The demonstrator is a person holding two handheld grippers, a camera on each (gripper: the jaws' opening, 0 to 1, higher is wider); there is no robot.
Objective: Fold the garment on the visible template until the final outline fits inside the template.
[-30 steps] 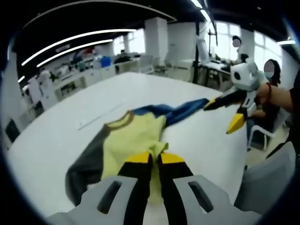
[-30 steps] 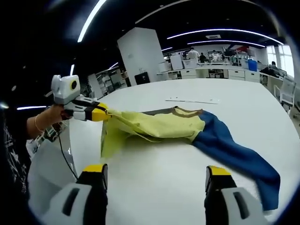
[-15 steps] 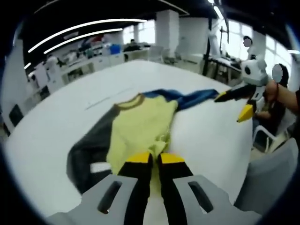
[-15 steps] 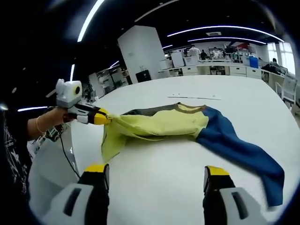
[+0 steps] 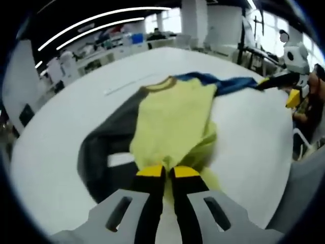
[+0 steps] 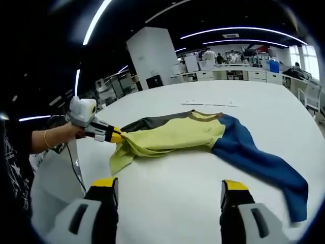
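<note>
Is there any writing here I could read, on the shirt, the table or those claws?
No readable text anywhere.
Shirt: plain yellow, blue and grey panels, no print or label showing.
Table: bare white; the thin strip on it is too small to read.
Background boxes and shelves: too blurred to read.

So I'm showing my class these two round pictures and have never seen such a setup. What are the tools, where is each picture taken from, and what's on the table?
A person holds a two-jaw gripper in each hand, and each carries a fisheye camera looking along its jaws. In the left gripper view, the left gripper is shut on the hem of a shirt with a yellow body, one grey sleeve and one blue, lying on a white table. In the right gripper view, the right gripper is open and empty.
</note>
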